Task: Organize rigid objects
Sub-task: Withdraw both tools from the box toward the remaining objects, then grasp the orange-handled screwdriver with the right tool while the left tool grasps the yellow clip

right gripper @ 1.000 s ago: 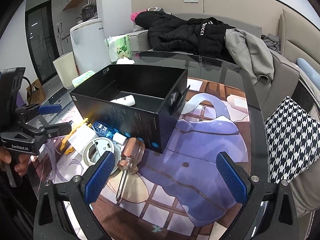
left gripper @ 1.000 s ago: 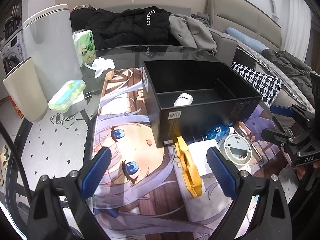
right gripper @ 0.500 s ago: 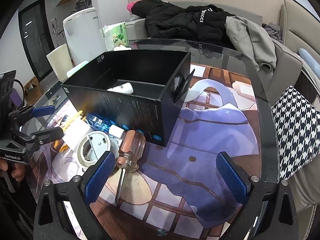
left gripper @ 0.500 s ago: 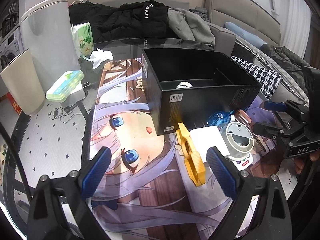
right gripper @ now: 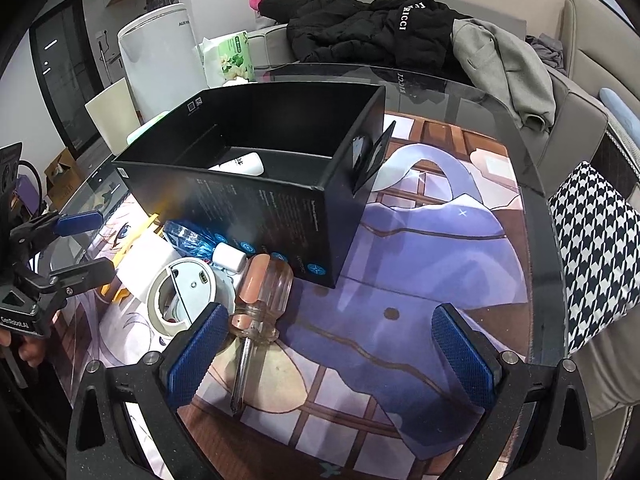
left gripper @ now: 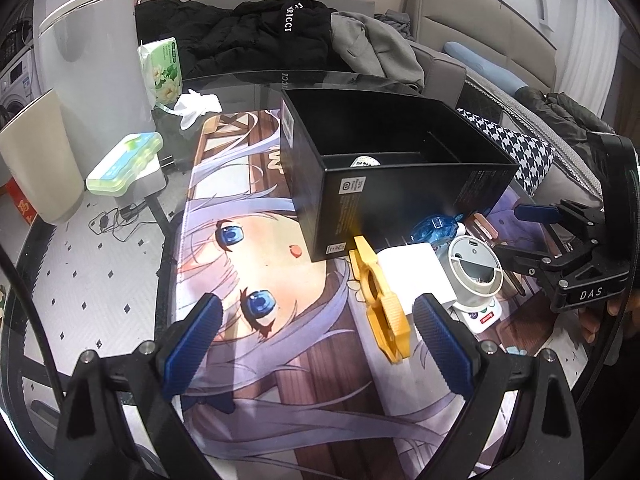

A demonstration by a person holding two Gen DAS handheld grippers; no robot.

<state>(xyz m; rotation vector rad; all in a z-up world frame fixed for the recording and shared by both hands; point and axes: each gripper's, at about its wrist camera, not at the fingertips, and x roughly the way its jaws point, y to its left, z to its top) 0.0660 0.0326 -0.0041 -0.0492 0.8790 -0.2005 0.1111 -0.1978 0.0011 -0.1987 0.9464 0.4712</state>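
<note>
Not much is sorted yet, judging by the layout: only one item, a small white bottle [right gripper: 240, 165], is seen lying inside the black box [left gripper: 400, 184], and the rest of the rigid stuff is bunched on the printed mat [left gripper: 248, 248] right against the box's near wall. In that pile a yellow tool [left gripper: 380, 300], a flat white block [left gripper: 412, 276], a round white gadget [right gripper: 188, 292], a blue crinkly packet [right gripper: 192, 240], a little white case [right gripper: 229, 259] and a screwdriver [right gripper: 256, 308] can be made out, all touching or nearly touching one another. So the job is probably at an early stage, with about six pieces left to be boxed. The left gripper [left gripper: 316, 344] is held wide open and empty, with the tip of the yellow tool just inside its right pad. The right gripper [right gripper: 328, 352] is spread open as well, nothing clamped, and the screwdriver's clear amber handle is right next to its left pad, shaft pointing back toward the camera. The box itself looks like stiff matte cardboard, open on top, with a divider inside and a flap hanging off one end. The screwdriver would probably be the easiest next grab.
</note>
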